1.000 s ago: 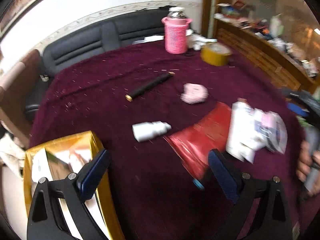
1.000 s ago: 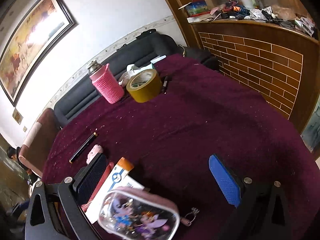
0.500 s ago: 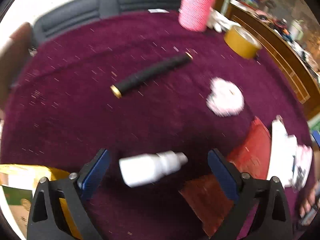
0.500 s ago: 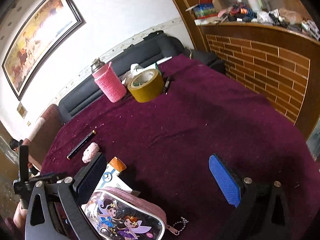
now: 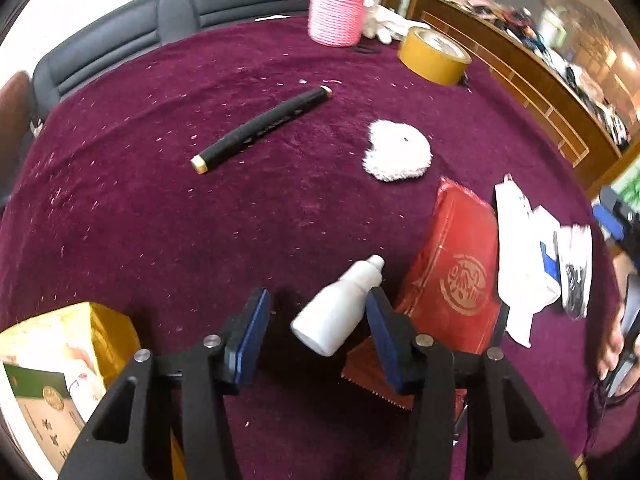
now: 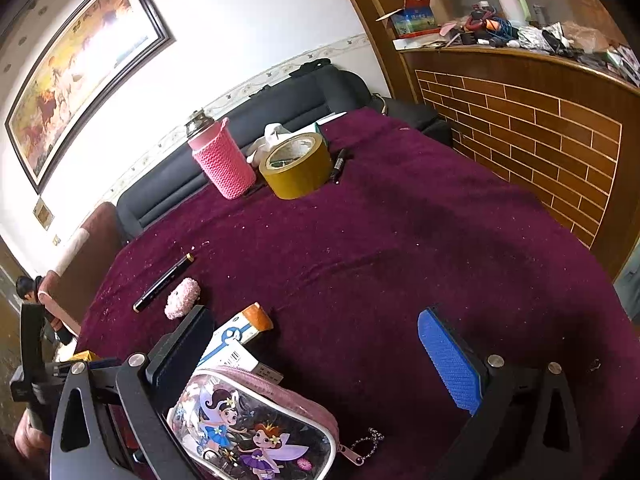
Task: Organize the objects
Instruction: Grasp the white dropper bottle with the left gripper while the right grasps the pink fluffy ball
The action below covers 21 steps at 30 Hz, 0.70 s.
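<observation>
My left gripper (image 5: 316, 320), jaws just closing, brackets one plain white bottle (image 5: 340, 312) lying tilted just beside one red packet (image 5: 460, 280); my right gripper (image 6: 320, 356) gapes wide.

The left gripper (image 5: 318, 320) points steeply down at the cloth, its 2 black arms reaching in from the near edge of its own view. Its jaws have just been closing, and a white bottle (image 5: 340, 312) lies between them: the right blue pad touches the bottle's shoulder, while the left pad stands clear of it with a gap. The right gripper (image 6: 316, 340) tilts down more gently, its 2 pads spread wide apart with nothing gripped. At the far right of the left view, fingers (image 5: 612, 350) wrap a handle.
</observation>
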Available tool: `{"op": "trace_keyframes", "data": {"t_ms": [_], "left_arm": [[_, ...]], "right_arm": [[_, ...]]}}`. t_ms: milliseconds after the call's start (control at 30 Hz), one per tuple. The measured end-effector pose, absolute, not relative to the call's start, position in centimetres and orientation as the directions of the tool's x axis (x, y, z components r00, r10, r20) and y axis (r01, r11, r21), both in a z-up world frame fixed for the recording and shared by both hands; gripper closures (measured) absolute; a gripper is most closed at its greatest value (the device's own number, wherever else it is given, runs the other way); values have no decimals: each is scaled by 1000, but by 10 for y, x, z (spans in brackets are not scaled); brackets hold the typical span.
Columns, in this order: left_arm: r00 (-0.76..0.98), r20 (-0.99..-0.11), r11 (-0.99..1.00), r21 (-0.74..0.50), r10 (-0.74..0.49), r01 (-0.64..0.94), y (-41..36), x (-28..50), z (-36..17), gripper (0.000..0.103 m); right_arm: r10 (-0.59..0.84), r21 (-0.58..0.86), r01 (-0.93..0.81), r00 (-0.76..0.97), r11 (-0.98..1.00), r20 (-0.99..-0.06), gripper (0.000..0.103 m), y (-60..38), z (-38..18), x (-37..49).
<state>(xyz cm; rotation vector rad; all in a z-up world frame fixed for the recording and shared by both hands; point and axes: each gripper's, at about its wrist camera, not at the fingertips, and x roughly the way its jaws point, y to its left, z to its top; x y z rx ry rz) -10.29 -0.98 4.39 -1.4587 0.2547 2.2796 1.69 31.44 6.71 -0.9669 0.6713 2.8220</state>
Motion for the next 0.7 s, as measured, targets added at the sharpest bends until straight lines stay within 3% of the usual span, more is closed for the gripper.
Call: {"op": "trace_keyframes", "data": {"t_ms": [167, 333, 433, 700], "left_arm": [[-390, -909, -860, 76, 148, -504, 16, -95, 30, 53], [-434, -892, -873, 107, 127, -476, 16, -91, 30, 55], [-415, -897, -891, 56, 154, -451, 13, -88, 31, 76], [-461, -864, -931, -25, 203, -364, -13, -48, 68, 78]], "right_arm": [[-67, 365, -204, -791, -908, -609, 0, 310, 65, 15], [-95, 378, -176, -796, -909, -598, 0, 308, 64, 13], [-97, 376, -177, -790, -910, -606, 0, 307, 62, 11], [-105, 368, -167, -781, -915, -616, 0, 305, 56, 8]]}}
